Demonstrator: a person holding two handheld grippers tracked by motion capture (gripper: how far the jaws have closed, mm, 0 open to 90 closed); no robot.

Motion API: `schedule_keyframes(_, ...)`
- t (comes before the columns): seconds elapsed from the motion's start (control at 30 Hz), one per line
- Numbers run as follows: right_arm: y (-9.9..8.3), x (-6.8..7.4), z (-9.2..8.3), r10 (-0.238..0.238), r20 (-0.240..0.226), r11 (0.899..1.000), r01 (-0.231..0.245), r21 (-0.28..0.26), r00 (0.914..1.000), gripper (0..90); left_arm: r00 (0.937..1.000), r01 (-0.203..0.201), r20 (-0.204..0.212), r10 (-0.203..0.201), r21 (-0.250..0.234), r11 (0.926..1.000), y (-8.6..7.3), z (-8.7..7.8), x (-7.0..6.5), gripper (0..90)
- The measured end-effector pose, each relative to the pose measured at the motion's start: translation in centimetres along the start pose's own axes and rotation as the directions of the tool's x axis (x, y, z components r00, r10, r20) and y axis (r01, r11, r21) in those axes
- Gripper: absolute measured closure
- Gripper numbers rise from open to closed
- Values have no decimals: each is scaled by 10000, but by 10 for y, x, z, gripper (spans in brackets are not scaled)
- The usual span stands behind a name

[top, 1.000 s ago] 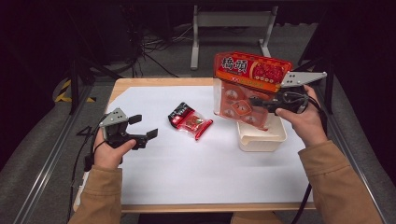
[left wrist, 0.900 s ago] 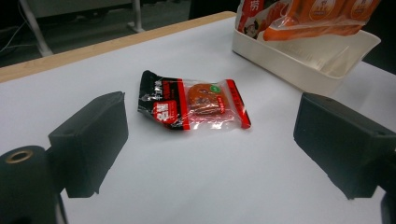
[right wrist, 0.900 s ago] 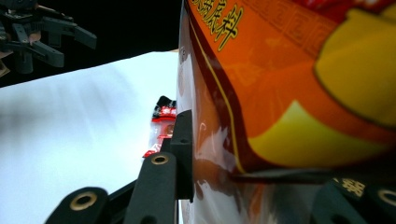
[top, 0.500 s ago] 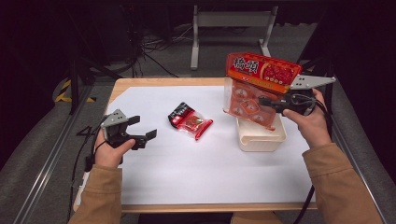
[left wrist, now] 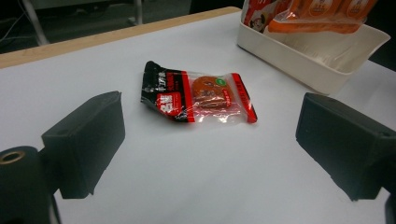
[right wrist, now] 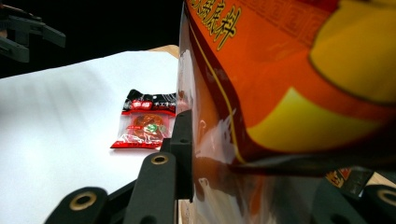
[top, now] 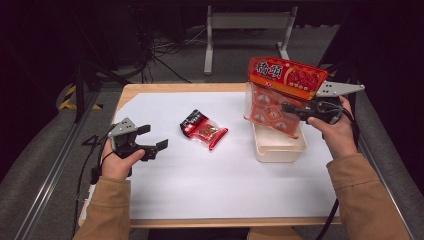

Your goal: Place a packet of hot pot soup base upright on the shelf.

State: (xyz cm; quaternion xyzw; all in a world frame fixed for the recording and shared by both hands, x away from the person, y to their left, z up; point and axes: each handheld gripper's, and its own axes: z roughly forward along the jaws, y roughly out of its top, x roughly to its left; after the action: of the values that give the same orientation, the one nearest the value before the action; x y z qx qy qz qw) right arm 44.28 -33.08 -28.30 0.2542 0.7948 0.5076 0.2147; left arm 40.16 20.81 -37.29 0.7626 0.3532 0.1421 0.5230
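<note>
Shifted rightward and lower, the large red snack bag (top: 280, 95) hangs over the cream tray (top: 280, 147).
Right gripper (top: 292, 109) jaws apparently clamp it; left gripper (top: 152, 138) jaws gape wide near the small sachet (top: 202, 130) on the counter (top: 225, 185).

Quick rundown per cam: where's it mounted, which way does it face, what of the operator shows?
High view: above the person's side, looking forward and down; both forearms, left gripper, right gripper clamping the large red bag over the white bin.
Left gripper view: along its open jaws at the small snack packet.
Right gripper view: along its jaws, bag close-up.
Shared: packet, all three.
</note>
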Motion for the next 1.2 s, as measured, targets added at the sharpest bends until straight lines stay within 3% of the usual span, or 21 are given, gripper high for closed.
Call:
schedule_keyframes(0.8, -24, -15, 0, 540, 176, 9984, -537, -152, 9984, 704, 10000, -34, -8, 34, 17, 10000, -1, 1, 0, 85)
schedule_keyframes(1.2, -30, -19, 0, 971, 710, 9953, -967, -87, 9927, 702, 10000, 49, 27, -50, 35, 10000, -1, 0, 0, 86)
